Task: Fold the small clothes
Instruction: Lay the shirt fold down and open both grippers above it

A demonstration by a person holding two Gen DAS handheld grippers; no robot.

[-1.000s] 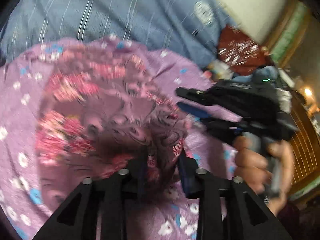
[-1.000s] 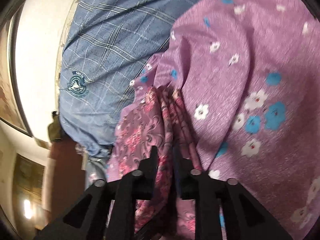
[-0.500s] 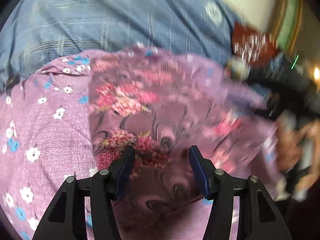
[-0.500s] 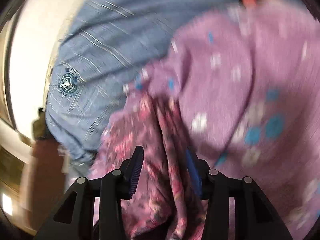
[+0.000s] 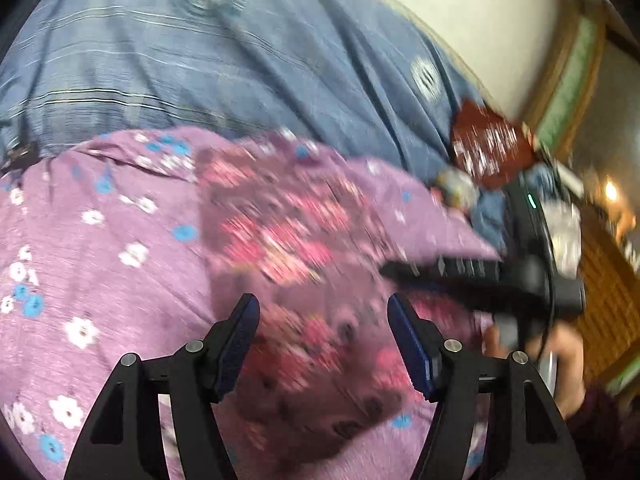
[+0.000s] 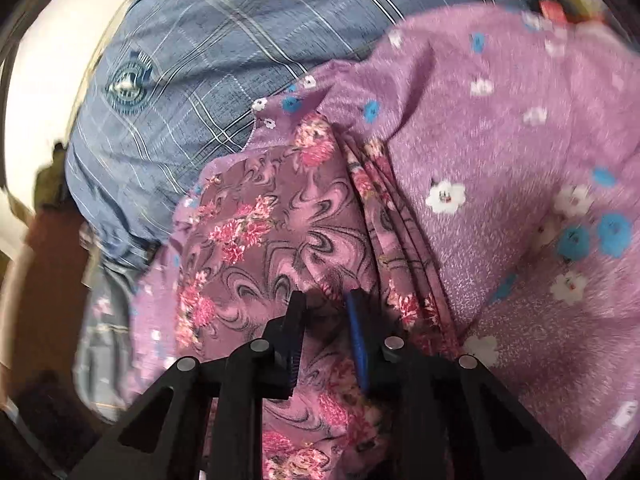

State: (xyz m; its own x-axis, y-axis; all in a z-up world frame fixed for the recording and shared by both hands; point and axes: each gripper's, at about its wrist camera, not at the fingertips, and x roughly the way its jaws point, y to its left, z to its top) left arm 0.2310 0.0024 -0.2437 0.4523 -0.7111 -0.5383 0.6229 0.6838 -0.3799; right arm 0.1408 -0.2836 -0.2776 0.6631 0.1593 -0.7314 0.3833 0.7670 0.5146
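Observation:
A small mauve garment with pink flowers and dark swirls (image 5: pixel 288 240) lies folded on a purple flowered cloth (image 5: pixel 100 264). My left gripper (image 5: pixel 324 320) is open just above the garment, holding nothing. My right gripper shows in the left wrist view (image 5: pixel 404 268) at the garment's right edge. In the right wrist view the garment (image 6: pixel 272 232) lies under my right gripper (image 6: pixel 326 312), whose jaws stand a little apart over it, with bunched folds to the right.
The purple cloth (image 6: pixel 520 200) with white and blue flowers covers a blue plaid bedsheet (image 5: pixel 200 60) (image 6: pixel 208 48). A dark red printed item (image 5: pixel 488 140) and small clutter lie at the far right by the wall.
Both grippers have opened and let go of the garment, which now lies flatter on the purple cloth. My left gripper has pulled back a little; the right one has closed in on the garment.

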